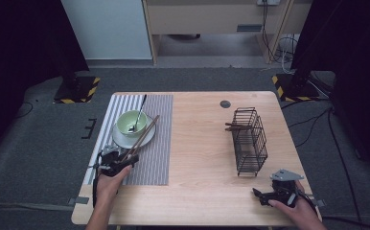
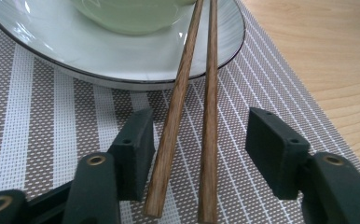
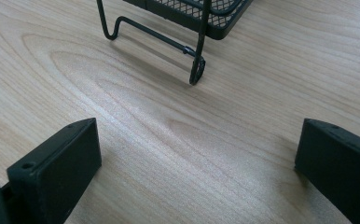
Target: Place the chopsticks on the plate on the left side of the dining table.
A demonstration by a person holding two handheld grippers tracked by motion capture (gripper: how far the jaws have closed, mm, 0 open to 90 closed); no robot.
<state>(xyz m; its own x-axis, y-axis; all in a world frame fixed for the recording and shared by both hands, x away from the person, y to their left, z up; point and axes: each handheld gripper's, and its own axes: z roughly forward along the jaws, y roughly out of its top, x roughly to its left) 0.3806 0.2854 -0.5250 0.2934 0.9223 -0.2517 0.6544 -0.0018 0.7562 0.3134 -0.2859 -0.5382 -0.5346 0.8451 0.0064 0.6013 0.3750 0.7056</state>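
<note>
Two chopsticks point(image 2: 187, 112) lean on the plate point(image 2: 122, 70) rim at the bowl's point(image 1: 131, 123) five o'clock, lower ends between the left gripper point(image 2: 199, 149) jaws, apparently unpinched; right gripper point(image 3: 199, 172) gapes wide at the wire basket's point(image 1: 249, 140) five o'clock

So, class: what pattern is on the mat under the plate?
The mat has brown and white stripes, clearest in the left gripper view.
</note>
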